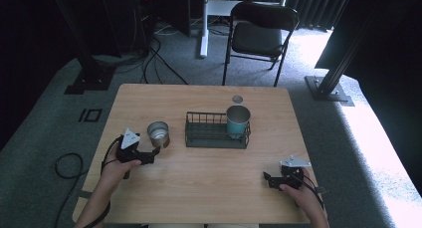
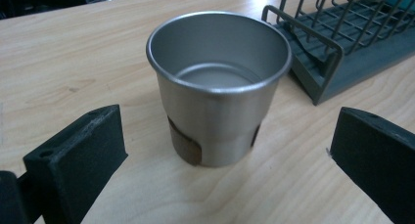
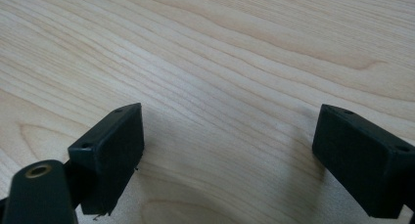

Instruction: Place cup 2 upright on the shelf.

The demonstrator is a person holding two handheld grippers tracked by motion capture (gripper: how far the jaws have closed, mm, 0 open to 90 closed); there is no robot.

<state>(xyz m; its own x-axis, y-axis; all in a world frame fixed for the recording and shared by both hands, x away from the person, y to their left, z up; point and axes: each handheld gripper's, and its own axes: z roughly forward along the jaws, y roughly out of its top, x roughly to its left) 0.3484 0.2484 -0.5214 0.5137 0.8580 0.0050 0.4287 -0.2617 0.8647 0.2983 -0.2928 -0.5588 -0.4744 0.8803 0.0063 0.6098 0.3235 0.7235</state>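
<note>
We are approaching the steel cup with the left gripper. The cup is standing upright on the wooden table, mouth up and empty, just left of the wire rack in the high view. A teal cup is already sitting at the right end of that rack.

In the left gripper view, the jaws are standing wide apart, one on each side of the picture, and the steel cup is lying straight ahead between their lines, slightly beyond the tips. Neither jaw is touching it. The cup's long axis is running vertically, so we are judging that the jaws need to advance level, straddling the wall near its lower half, before closing.

The right gripper is resting low over bare wood near the table's right front, well apart from the steel cup, with its jaws also spread wide and holding nothing. The left hand is clearly the nearer one.
</note>
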